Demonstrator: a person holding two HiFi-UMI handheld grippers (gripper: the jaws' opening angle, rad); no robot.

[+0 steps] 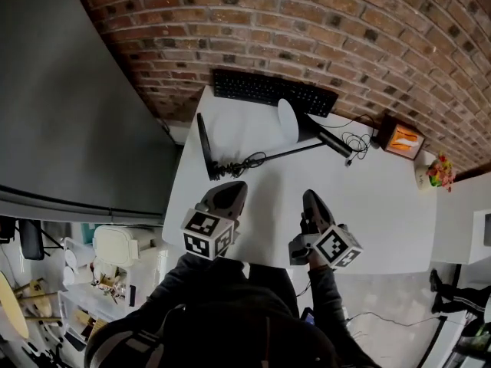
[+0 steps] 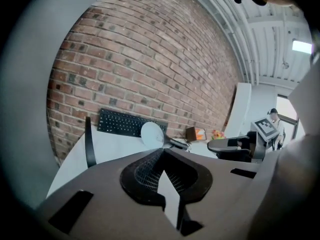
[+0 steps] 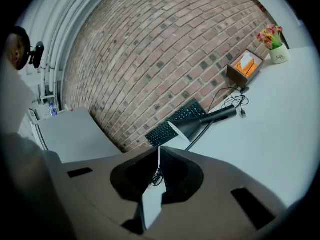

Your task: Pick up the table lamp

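The black table lamp (image 1: pixel 307 133) lies on its side on the white table (image 1: pixel 376 213). Its round base (image 1: pixel 205 148) stands on edge at the left, and a thin arm runs right to the cone shade with a white inside (image 1: pixel 288 119). In the left gripper view the shade (image 2: pixel 151 134) and base (image 2: pixel 90 141) lie ahead; in the right gripper view the lamp head (image 3: pixel 192 126) lies ahead. My left gripper (image 1: pixel 234 188) and right gripper (image 1: pixel 311 198) hover over the table's near part, short of the lamp, both shut with nothing held.
A black keyboard (image 1: pixel 272 92) lies against the brick wall behind the lamp. A small box with an orange front (image 1: pixel 403 138), a coiled cable (image 1: pixel 354 142) and a flower pot (image 1: pixel 433 173) are at the right. Shelves with clutter (image 1: pixel 107 274) stand left of the table.
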